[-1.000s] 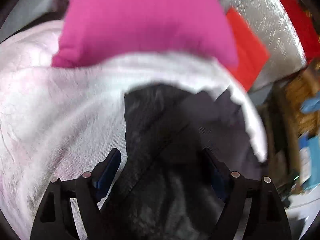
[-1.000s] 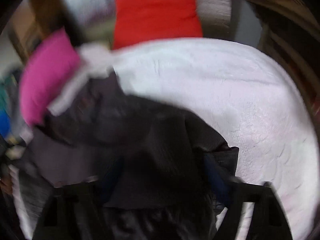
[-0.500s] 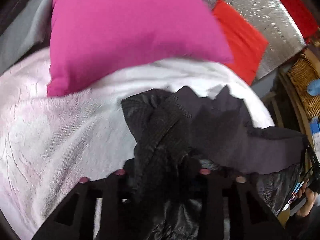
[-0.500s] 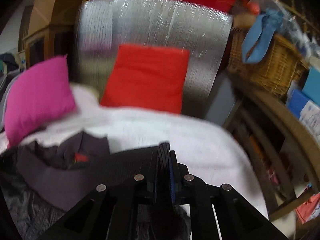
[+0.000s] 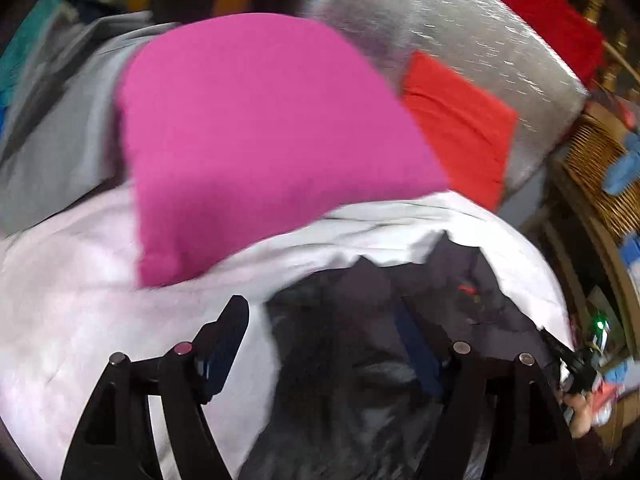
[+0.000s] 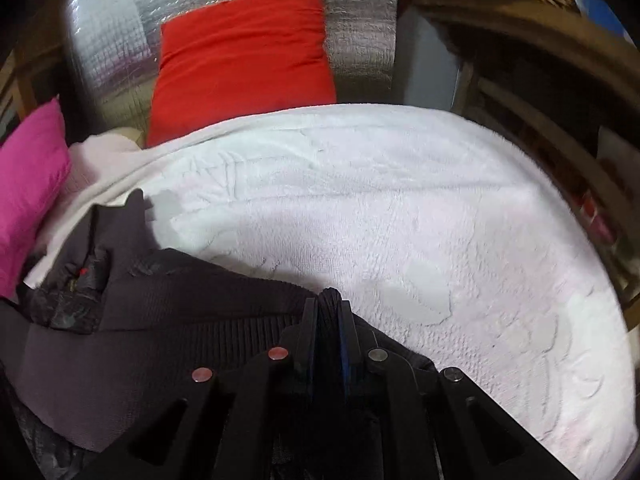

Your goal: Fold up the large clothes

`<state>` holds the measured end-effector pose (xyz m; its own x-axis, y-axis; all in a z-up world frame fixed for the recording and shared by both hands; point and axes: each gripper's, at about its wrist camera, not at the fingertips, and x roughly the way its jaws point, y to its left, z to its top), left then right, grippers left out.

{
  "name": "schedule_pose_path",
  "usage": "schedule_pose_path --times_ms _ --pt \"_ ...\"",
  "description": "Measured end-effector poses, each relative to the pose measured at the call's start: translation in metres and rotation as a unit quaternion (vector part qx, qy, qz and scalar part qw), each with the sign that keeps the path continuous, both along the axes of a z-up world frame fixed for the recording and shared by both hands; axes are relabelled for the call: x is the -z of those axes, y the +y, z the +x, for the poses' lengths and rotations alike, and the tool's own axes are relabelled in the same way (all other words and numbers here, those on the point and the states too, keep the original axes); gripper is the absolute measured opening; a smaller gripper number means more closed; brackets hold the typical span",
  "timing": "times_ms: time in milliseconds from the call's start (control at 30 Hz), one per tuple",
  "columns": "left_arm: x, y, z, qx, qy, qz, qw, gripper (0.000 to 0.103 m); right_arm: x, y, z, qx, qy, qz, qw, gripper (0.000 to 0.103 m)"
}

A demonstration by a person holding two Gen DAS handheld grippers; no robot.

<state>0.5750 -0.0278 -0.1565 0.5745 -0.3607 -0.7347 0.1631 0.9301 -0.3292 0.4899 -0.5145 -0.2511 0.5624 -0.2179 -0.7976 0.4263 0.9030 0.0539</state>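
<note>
A dark grey jacket [image 5: 360, 380] lies crumpled on a white blanket [image 5: 80, 300] spread over a bed. My left gripper [image 5: 320, 308] hovers over the jacket's left part. Its jaws are opening and stand wide apart, with dark cloth below and between them and neither pad pressing on it. In the right wrist view my right gripper [image 6: 329, 300] is shut on a fold of the jacket's [image 6: 180, 300] ribbed hem. The cloth stretches away to the left over the blanket [image 6: 400, 200]. A small red mark shows on the jacket's collar area.
A pink pillow [image 5: 260, 140] and a red pillow [image 5: 456, 120] lean at the head of the bed against a silver foil panel [image 5: 460, 20]. A wicker basket [image 5: 600, 172] and wooden shelving stand along the right side. A hand [image 5: 580, 412] shows at lower right.
My left jaws had narrowed around the jacket and have now spread wide again as the gripper rose. My right gripper shut on the hem and has swung down toward the blanket.
</note>
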Motion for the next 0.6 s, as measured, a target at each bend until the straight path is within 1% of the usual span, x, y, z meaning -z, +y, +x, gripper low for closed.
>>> schedule_pose_path --times_ms 33,100,133,167,200,233,267,300,333,400,433,467,500,533,600 --pt "0.008 -0.007 0.005 0.012 0.007 0.009 0.9999 0.076 0.002 0.0 -0.003 0.002 -0.003 0.004 1.0 0.01" --pt "0.033 -0.023 0.016 0.029 0.034 0.048 0.9979 0.076 0.001 -0.002 -0.007 0.004 -0.009 0.014 1.0 0.01" --pt "0.044 -0.029 0.021 0.033 0.046 0.057 0.9968 0.075 0.001 -0.003 -0.009 0.004 -0.012 0.019 1.0 0.01" --pt "0.056 -0.033 0.024 0.035 0.061 0.061 0.9957 0.07 0.002 -0.005 -0.005 0.004 -0.014 0.025 1.0 0.01" --pt "0.063 -0.035 0.025 0.042 0.071 0.055 0.9951 0.052 0.003 -0.007 -0.005 0.005 -0.016 0.032 0.999 0.01" --pt "0.064 -0.037 0.023 0.047 0.069 0.055 0.995 0.048 0.003 -0.009 -0.006 0.006 -0.018 0.038 0.999 0.01" --pt "0.058 -0.04 0.021 0.053 0.051 0.066 0.9951 0.045 0.004 -0.011 -0.004 0.007 -0.02 0.042 0.999 0.01" --pt "0.054 -0.043 0.018 0.063 0.038 0.072 0.9946 0.035 0.005 -0.012 -0.004 0.008 -0.022 0.046 0.999 0.01" --pt "0.049 -0.046 0.015 0.077 0.026 0.075 0.9938 0.028 0.004 -0.012 -0.004 0.01 -0.026 0.047 0.999 0.01" --pt "0.044 -0.05 0.011 0.092 0.012 0.079 0.9926 0.024 0.002 -0.014 -0.008 0.015 -0.036 0.049 0.998 0.01" --pt "0.044 -0.05 0.013 0.092 0.012 0.078 0.9926 0.021 -0.002 -0.015 -0.011 0.016 -0.043 0.049 0.998 0.01" --pt "0.045 -0.047 0.015 0.089 0.017 0.067 0.9936 0.02 -0.006 -0.015 -0.014 0.017 -0.053 0.049 0.997 0.01" --pt "0.046 -0.044 0.018 0.085 0.02 0.054 0.9947 0.018 -0.014 -0.015 -0.018 0.019 -0.071 0.048 0.996 0.01" --pt "0.042 -0.037 0.019 0.077 0.018 0.032 0.9963 0.017 -0.021 -0.015 -0.021 0.02 -0.085 0.047 0.995 0.01" --pt "0.029 -0.035 0.017 0.067 -0.004 0.01 0.9977 0.017 -0.039 -0.014 -0.023 0.023 -0.118 0.034 0.992 0.01"
